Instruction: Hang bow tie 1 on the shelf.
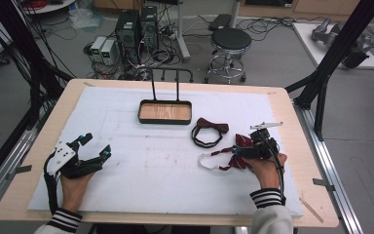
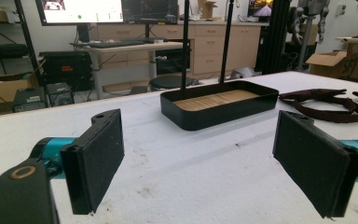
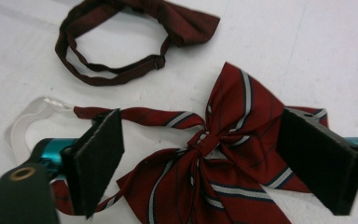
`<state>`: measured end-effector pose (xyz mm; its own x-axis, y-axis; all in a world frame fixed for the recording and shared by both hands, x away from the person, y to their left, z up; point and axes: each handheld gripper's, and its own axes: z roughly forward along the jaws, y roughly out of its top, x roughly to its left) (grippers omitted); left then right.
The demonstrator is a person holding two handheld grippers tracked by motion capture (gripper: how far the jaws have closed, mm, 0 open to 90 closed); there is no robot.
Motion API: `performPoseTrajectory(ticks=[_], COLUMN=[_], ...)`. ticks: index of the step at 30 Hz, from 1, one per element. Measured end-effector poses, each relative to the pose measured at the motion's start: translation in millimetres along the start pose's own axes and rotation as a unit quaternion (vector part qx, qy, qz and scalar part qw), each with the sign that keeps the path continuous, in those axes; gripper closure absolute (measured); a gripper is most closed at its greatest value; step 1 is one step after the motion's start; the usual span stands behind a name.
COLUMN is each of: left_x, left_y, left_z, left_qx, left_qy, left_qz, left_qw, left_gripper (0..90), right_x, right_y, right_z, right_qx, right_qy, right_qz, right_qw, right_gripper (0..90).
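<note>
A red striped bow tie [image 3: 223, 140] with a white strap [image 3: 23, 121] lies on the white mat at the right; in the high view the striped bow tie [image 1: 233, 158] sits just in front of my right hand. My right gripper [image 3: 205, 163] hangs open right over its knot, jaws on either side, touching nothing. A plain dark red bow tie [image 1: 209, 130] with a looped strap [image 3: 102, 70] lies just beyond. My left gripper [image 1: 93, 148] rests open at the mat's left with nothing between its jaws; the left gripper [image 2: 200, 163] faces a black tray [image 2: 223, 109].
The black tray [image 1: 165, 119] with a wooden bottom and two upright posts stands at the back middle of the mat. The table [image 1: 29, 146] has a wooden rim. Beyond it are a stool [image 1: 230, 44], computers and cables on the floor.
</note>
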<state>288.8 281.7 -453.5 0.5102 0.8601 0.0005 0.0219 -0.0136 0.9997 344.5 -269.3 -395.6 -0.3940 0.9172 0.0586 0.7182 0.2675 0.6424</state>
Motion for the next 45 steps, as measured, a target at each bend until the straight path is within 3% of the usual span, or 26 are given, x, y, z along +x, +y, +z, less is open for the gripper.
performPoseTrajectory(ticks=[6,11,16,23,26,31,39,41,42,45], left_x=[0.0,0.0,0.1,-0.3,-0.2,-0.8,-0.7,-0.7,-0.7,-0.7], left_y=[0.0,0.0,0.1,0.1,0.2,0.1,0.2,0.2,0.1,0.1], left_z=[0.0,0.1,-0.1,-0.1,-0.1,0.1,0.0,0.1,0.1,0.1], left_qx=[0.000,0.000,0.001,0.001,0.001,0.000,0.001,0.000,0.000,0.000], left_qy=[0.000,0.000,0.000,0.000,0.000,0.000,0.000,0.000,0.000,0.000], left_qz=[-0.001,-0.001,0.000,0.001,0.002,0.003,0.003,0.003,0.003,0.003], left_qw=[1.0000,1.0000,1.0000,1.0000,1.0000,1.0000,1.0000,1.0000,1.0000,1.0000], left_gripper=[16.7,16.7,16.7,16.7,16.7,16.8,16.8,16.8,16.8,16.9], right_x=[-2.2,-4.3,-6.5,-5.4,-4.5,-2.7,-2.0,-1.2,-0.3,1.9], right_y=[3.8,3.9,3.6,3.7,3.0,4.1,5.7,6.3,7.0,7.9], right_z=[8.2,14.2,19.1,24.4,25.8,26.8,32.9,33.7,34.1,35.0], right_qx=[0.038,0.056,0.075,0.091,0.097,0.100,0.118,0.121,0.125,0.130], right_qy=[-0.002,0.001,0.008,0.009,0.006,0.006,-0.010,-0.020,-0.033,-0.048], right_qz=[0.015,0.018,0.036,0.063,0.061,0.076,0.088,0.084,0.079,0.072], right_qw=[0.9992,0.9982,0.9965,0.9938,0.9934,0.9921,0.9891,0.9889,0.9884,0.9878], right_gripper=[15.0,21.0,30.1,34.8,34.8,40.7,50.9,55.7,62.4,68.0])
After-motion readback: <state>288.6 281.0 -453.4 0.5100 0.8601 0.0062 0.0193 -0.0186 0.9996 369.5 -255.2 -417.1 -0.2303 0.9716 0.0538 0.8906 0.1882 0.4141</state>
